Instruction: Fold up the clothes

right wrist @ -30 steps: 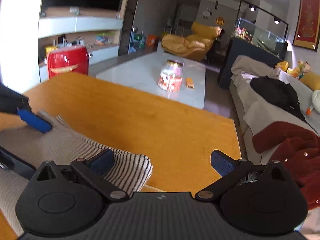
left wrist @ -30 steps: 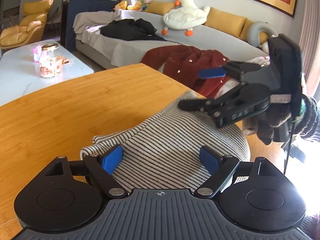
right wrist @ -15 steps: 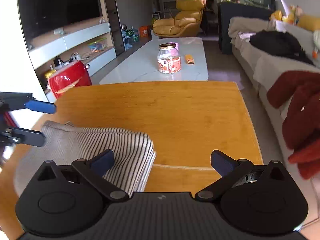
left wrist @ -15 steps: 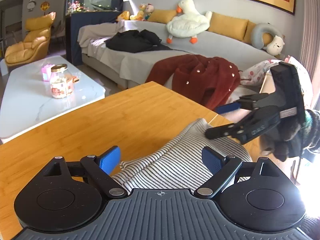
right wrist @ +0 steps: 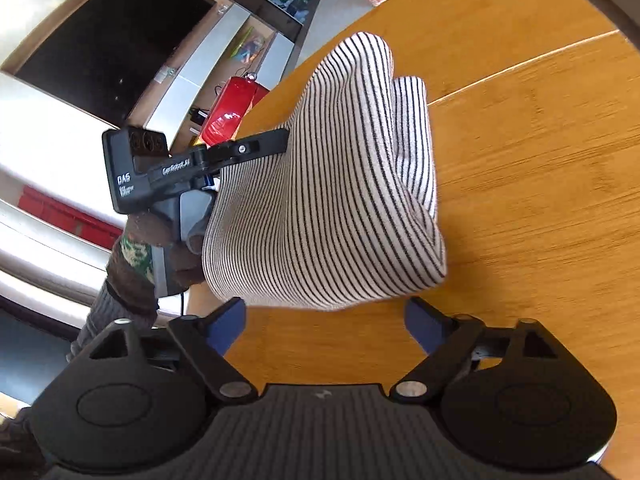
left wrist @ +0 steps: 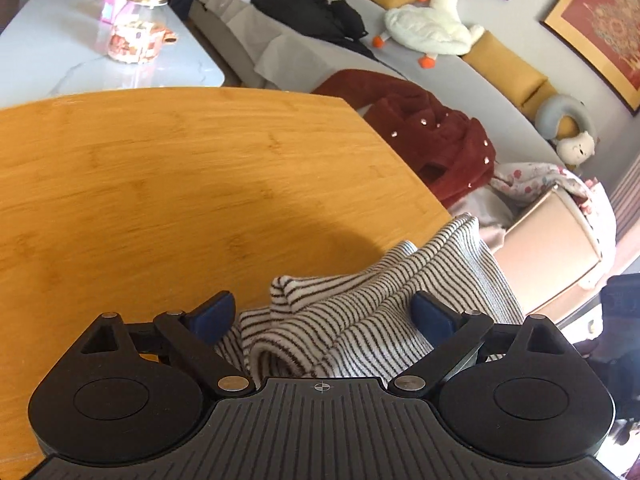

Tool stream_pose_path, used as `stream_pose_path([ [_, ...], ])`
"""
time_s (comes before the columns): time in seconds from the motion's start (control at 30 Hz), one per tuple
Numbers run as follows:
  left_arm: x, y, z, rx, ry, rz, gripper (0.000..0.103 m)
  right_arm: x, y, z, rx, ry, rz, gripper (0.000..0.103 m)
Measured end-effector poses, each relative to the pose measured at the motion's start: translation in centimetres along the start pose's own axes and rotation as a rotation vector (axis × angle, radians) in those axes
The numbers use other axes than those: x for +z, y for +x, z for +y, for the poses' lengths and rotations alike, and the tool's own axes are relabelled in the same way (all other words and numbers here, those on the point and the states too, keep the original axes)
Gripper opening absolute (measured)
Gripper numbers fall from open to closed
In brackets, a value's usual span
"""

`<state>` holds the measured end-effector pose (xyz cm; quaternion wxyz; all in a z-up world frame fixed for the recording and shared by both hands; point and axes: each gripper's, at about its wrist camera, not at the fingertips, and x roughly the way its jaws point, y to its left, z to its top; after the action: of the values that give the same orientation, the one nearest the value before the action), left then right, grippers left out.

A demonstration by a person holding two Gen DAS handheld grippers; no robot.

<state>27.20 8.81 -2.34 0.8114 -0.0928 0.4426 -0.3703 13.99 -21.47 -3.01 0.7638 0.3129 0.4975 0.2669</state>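
Observation:
A folded white garment with thin black stripes (left wrist: 360,300) lies on the wooden table (left wrist: 160,184) near its edge. My left gripper (left wrist: 320,316) is open, its blue pads on either side of the bunched cloth. In the right wrist view the same garment (right wrist: 336,184) lies in a thick folded bundle just beyond my open right gripper (right wrist: 326,322), which holds nothing. The left gripper also shows in the right wrist view (right wrist: 224,160), against the garment's far side, its pads hidden by the cloth.
A sofa (left wrist: 480,92) beyond the table holds a red coat (left wrist: 432,136), black clothing (left wrist: 312,16) and a plush duck (left wrist: 432,28). A glass jar (left wrist: 136,32) stands on a white coffee table (left wrist: 60,52). A red container (right wrist: 232,112) sits by the TV unit.
Both grippers have tilted down over the table. The right gripper has swung round and now looks down on the garment from its near edge. The left gripper sits closer over the bunched cloth.

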Motion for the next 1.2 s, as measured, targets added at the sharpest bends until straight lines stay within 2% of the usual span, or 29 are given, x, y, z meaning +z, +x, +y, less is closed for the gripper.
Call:
stream_pose_path([
  [0.1,-1.2,-1.4,0.0,0.023,-0.015,-0.01,0.098,2.5,0.8,-0.7,-0.015,0.043,-0.04,0.068],
  [0.23,-3.6,-2.7,-1.6,0.041,-0.012,-0.018,0.097,5.7,1.5,0.2,-0.135,-0.062,-0.137,0.068],
  [0.37,-6.2,-3.9,-3.7,0.051,-0.005,-0.025,0.097,7.8,3.3,3.2,-0.28,-0.279,-0.229,0.069],
  [0.47,-7.9,-3.6,-5.9,-0.001,-0.006,-0.028,0.099,8.2,4.2,6.0,-0.405,-0.481,-0.303,0.076],
  [0.53,-9.1,-3.4,-7.4,-0.065,0.019,-0.01,0.099,8.0,4.0,7.4,-0.444,-0.577,-0.334,0.085],
  [0.6,-9.9,-3.8,-8.9,-0.11,0.062,-0.004,0.099,7.3,2.9,8.2,-0.44,-0.625,-0.358,0.094],
  [0.7,-10.0,-6.0,-9.8,-0.096,0.111,-0.069,0.099,5.6,0.9,8.6,-0.429,-0.665,-0.391,0.095],
  [0.73,-9.8,-6.8,-9.5,-0.091,0.094,-0.101,0.1,4.7,0.3,8.6,-0.425,-0.676,-0.397,0.095],
  [0.77,-9.5,-7.5,-9.2,-0.082,0.073,-0.133,0.101,3.7,-0.3,8.5,-0.418,-0.689,-0.402,0.091],
  [0.8,-9.1,-8.1,-8.6,-0.058,0.036,-0.17,0.101,2.5,-0.6,8.4,-0.409,-0.71,-0.394,0.08],
  [0.83,-8.7,-8.6,-8.1,-0.031,-0.001,-0.205,0.101,1.4,-0.5,8.2,-0.406,-0.734,-0.361,0.075],
  [0.9,-8.0,-8.7,-7.1,0.044,-0.073,-0.252,0.101,-0.8,0.7,7.9,-0.427,-0.783,-0.274,0.072],
  [0.97,-7.5,-8.3,-6.1,0.124,-0.137,-0.277,0.101,-3.1,2.0,7.9,-0.512,-0.889,-0.276,0.073],
  [1.03,-7.6,-7.8,-5.3,0.174,-0.183,-0.268,0.1,-4.4,1.8,9.0,-0.534,-0.951,-0.321,0.073],
  [1.1,-7.7,-7.4,-4.5,0.219,-0.228,-0.26,0.1,-5.7,1.0,10.5,-0.475,-0.987,-0.375,0.078],
  [1.17,-8.5,-8.0,-3.9,0.211,-0.258,-0.268,0.099,-7.1,1.1,11.9,-0.416,-1.023,-0.402,0.086],
  [1.2,-9.0,-8.5,-3.5,0.211,-0.271,-0.278,0.099,-7.7,1.9,12.3,-0.405,-1.045,-0.402,0.086],
])
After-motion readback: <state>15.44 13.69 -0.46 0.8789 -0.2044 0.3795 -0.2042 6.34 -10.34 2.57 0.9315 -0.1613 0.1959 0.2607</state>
